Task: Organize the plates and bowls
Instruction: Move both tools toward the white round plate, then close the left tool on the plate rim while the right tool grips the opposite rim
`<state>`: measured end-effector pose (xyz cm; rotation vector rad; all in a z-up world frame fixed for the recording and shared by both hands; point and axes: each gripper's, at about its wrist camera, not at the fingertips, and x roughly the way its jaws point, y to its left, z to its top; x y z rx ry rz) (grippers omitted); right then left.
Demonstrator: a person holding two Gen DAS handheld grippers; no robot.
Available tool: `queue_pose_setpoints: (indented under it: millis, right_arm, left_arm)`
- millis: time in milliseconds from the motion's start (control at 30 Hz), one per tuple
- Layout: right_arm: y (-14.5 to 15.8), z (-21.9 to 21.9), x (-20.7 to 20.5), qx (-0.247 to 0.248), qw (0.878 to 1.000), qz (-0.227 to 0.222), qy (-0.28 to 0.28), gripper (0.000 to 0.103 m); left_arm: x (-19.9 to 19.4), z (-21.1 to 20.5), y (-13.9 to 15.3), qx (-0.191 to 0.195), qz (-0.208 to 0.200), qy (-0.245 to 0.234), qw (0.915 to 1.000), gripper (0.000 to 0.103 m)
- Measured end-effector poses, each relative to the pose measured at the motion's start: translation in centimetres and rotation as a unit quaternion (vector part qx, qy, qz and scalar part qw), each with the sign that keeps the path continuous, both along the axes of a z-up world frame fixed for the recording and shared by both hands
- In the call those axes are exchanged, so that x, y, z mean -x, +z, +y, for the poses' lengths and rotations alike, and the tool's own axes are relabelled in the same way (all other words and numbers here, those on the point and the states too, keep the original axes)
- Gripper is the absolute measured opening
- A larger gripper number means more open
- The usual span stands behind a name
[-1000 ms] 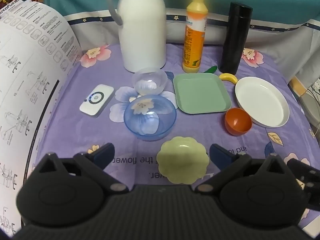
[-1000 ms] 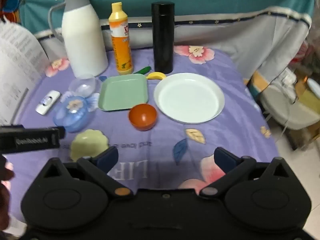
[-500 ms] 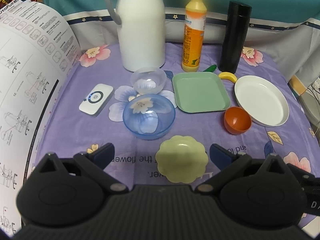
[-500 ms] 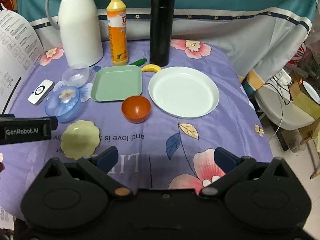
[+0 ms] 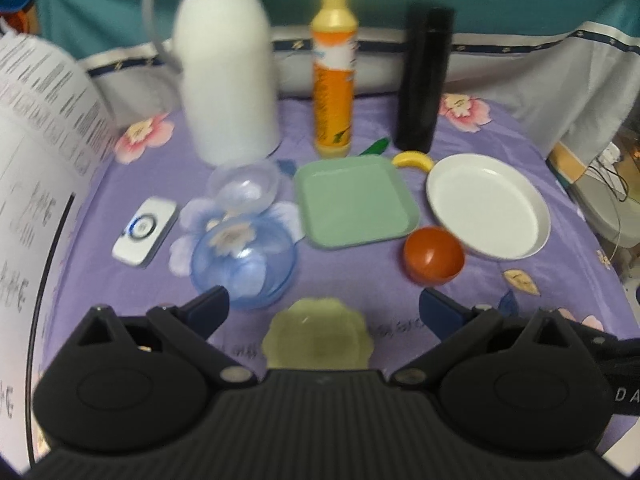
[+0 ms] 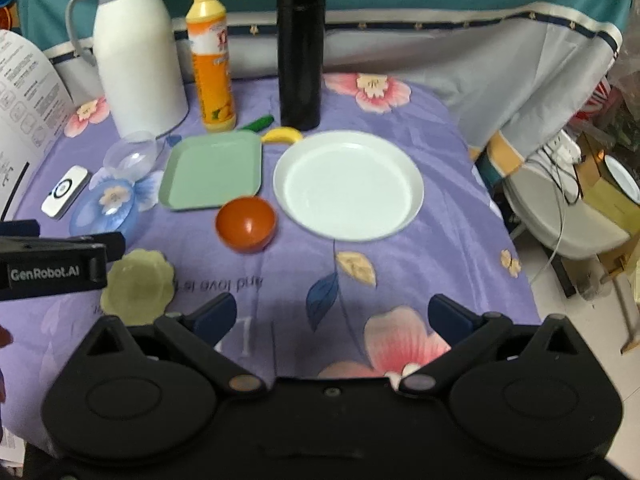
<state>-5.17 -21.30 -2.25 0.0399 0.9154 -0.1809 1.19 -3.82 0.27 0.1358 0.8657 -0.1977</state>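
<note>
On the purple flowered cloth lie a round white plate (image 6: 348,184), a square green plate (image 6: 212,172), an orange bowl (image 6: 245,229), a blue bowl (image 5: 244,260), a small clear bowl (image 5: 245,186) and a scalloped yellow dish (image 5: 318,334). My left gripper (image 5: 324,308) is open and empty, just above the yellow dish; it also shows at the left of the right wrist view (image 6: 56,264). My right gripper (image 6: 332,316) is open and empty over the cloth's near part, short of the orange bowl (image 5: 434,255) and white plate (image 5: 488,206).
A white thermos jug (image 5: 226,68), an orange detergent bottle (image 5: 334,76) and a black flask (image 5: 424,80) stand along the back. A white remote-like device (image 5: 145,232) lies left. A printed sheet (image 5: 36,184) curls at the left edge. A toy banana (image 5: 413,160) lies behind the plates.
Both grippers have moved forward toward the dishes; the views are closer and blurred. The left gripper now covers part of the yellow dish. No dish has moved.
</note>
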Motion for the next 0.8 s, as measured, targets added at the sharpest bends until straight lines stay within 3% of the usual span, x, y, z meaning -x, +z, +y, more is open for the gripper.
queue_pose_setpoints:
  millis: [167, 300, 400, 533, 667, 800]
  right_arm:
    - [-0.3, -1.5, -1.4, 0.015, 1.000, 0.009, -0.012, 0.103]
    - [-0.7, -3.0, -2.4, -0.015, 1.000, 0.016, -0.018, 0.103]
    - [-1.3, -4.3, -3.5, -0.026, 0.999, 0.038, -0.029, 0.103]
    - [-2.4, -5.5, -5.7, -0.003, 0.996, 0.080, -0.031, 0.103]
    - [-2.6, -7.4, -6.7, -0.027, 0.998, 0.054, -0.028, 0.103]
    - [-2.3, -9.8, -7.7, -0.041, 0.999, -0.012, -0.016, 0.103]
  left_arm:
    - [-0.9, -1.8, 0.0, -0.009, -0.011, -0.014, 0.9998, 0.103]
    - [-1.5, -2.6, -0.2, -0.009, -0.007, -0.028, 0.9995, 0.103]
    - [-2.1, -2.8, -0.6, -0.003, -0.003, -0.025, 0.9997, 0.103]
    - [-3.2, -3.2, -1.1, -0.008, 0.001, -0.018, 0.9998, 0.103]
    - [-4.7, -4.1, -1.3, -0.028, -0.004, -0.014, 0.9995, 0.103]
    - [-6.8, -5.5, -1.5, -0.028, -0.004, -0.031, 0.9991, 0.103]
